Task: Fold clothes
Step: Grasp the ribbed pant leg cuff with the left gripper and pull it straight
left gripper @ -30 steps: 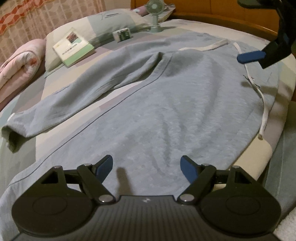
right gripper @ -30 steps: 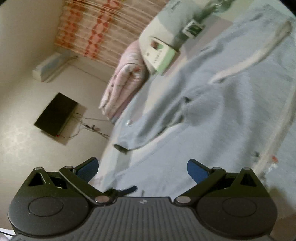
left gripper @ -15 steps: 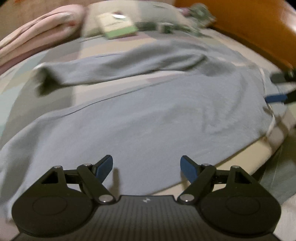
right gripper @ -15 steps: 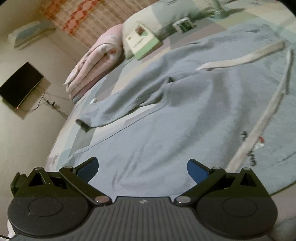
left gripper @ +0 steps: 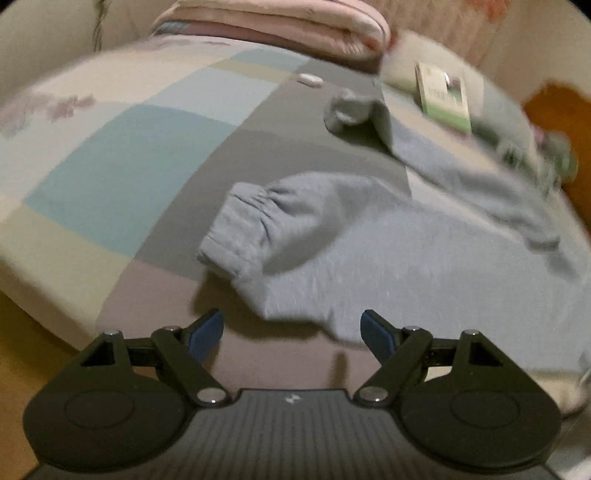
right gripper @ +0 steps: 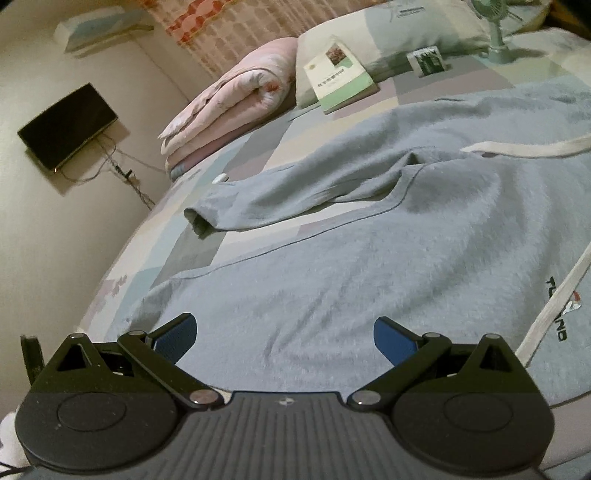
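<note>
Light blue sweatpants (right gripper: 369,266) lie spread on the patchwork bedsheet (left gripper: 122,173), with a white drawstring (right gripper: 554,306) near the waist at the right. In the left wrist view the near leg ends in a gathered cuff (left gripper: 240,229), and the far leg's cuff (left gripper: 347,110) lies beyond it. My left gripper (left gripper: 291,330) stands open just short of the near leg's edge, with nothing between its fingers. My right gripper (right gripper: 284,336) is open over the broad middle of the near leg and holds nothing. The far leg (right gripper: 280,195) stretches off to the left.
A folded pink quilt (right gripper: 236,92) lies at the head of the bed beside a pillow (right gripper: 399,33) with a green-and-white book (right gripper: 340,77) on it. A small fan (right gripper: 495,29) and a small box (right gripper: 426,61) stand further right. A dark screen (right gripper: 66,125) hangs on the wall.
My left gripper has swept sideways along the sweatpants from the waist end to the near leg's cuff, rolling as it went. The right gripper's view has levelled out and shifted a little.
</note>
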The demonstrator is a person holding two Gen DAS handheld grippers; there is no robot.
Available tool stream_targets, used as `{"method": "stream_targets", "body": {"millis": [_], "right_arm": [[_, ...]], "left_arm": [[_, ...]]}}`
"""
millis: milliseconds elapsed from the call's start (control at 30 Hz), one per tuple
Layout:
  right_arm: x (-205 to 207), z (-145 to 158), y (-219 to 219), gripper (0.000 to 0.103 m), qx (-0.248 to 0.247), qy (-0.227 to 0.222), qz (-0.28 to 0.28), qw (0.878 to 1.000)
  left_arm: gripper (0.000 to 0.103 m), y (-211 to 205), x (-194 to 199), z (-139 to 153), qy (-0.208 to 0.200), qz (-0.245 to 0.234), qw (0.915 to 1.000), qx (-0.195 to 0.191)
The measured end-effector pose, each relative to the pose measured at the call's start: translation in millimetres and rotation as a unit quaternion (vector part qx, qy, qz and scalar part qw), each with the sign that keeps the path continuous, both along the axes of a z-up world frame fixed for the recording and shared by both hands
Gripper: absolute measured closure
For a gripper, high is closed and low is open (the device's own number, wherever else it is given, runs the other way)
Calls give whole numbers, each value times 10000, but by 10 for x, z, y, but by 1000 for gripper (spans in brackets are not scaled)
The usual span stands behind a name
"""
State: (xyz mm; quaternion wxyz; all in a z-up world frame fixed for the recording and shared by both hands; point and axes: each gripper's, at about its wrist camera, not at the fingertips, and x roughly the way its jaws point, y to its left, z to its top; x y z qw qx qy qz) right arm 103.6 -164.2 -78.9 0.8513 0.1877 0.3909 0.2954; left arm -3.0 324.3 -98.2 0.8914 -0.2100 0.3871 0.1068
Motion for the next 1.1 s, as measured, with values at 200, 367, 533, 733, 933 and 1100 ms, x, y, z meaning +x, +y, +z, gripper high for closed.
{"method": "stream_targets", "body": {"millis": [200, 367, 533, 733, 933, 1100], "right_arm": [[-6, -14, -75, 0, 70, 96, -233, 9997], [7, -53, -46, 0, -24, 202, -276, 9994], [1, -56, 1, 0, -128, 222, -268, 9993], [-4, -52, 23, 0, -177, 242, -280, 9992], [-24, -32, 104, 0, -449, 218, -136, 9987], [-79, -7, 261, 0, -866, 139, 201, 9959]], "left_arm": [[22, 399, 202, -137, -517, -31, 9936, -999], [22, 631, 378, -266, -797, -185, 9808, -1771], [22, 791, 478, -245, -1335, -92, 9656, -2230], [28, 890, 567, -246, -1363, 69, 9640, -2280], [78, 872, 657, -274, -930, 168, 9774, -1890], [94, 829, 608, -66, -1020, 204, 9885, -1096]]}}
